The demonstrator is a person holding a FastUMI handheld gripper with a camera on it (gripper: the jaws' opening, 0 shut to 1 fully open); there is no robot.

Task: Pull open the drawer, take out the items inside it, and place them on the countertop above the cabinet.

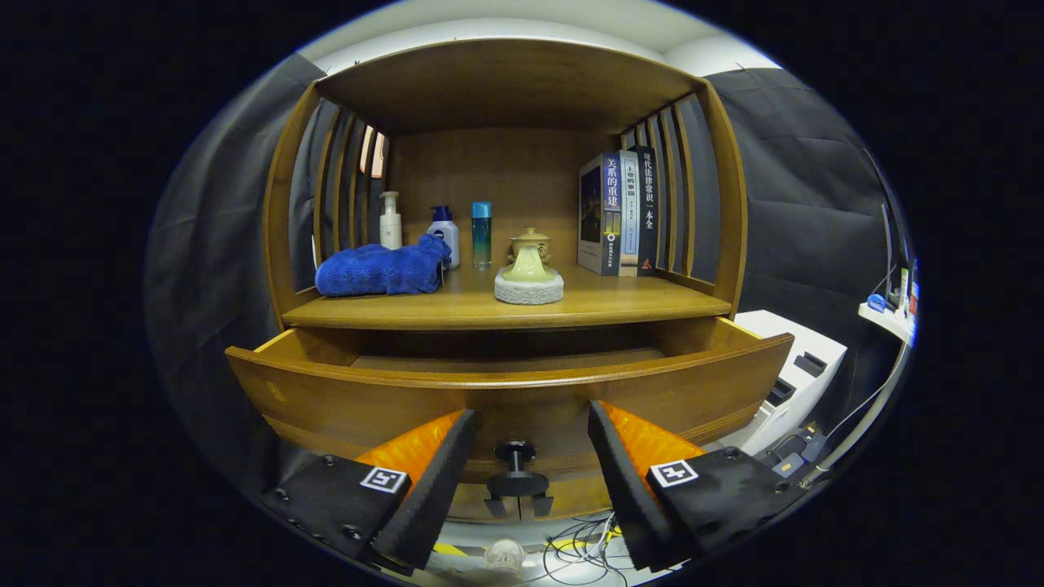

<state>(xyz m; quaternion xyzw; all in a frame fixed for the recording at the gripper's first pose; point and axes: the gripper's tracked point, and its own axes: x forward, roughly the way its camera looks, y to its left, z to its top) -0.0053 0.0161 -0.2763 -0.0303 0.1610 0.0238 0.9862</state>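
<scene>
Drawer (pixel 506 383) stands pulled out at frame centre; gripper (pixel 530 465) spread wide, its knob (pixel 515 469) between the fingers, untouched.

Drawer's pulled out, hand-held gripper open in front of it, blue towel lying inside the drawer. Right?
Not quite. The gripper view shows the blue towel on the countertop, not in the drawer. The drawer is out and the hand-held gripper is open in front of it.

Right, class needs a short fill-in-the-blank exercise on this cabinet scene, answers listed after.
1. The drawer stands pulled ____.
2. The gripper has its fingers ____, with the drawer knob between them, untouched.
3. The folded towel on the countertop is ____ in colour.
4. The books stand ____ at the countertop's end.

Missing words: open; open; blue; upright
</scene>
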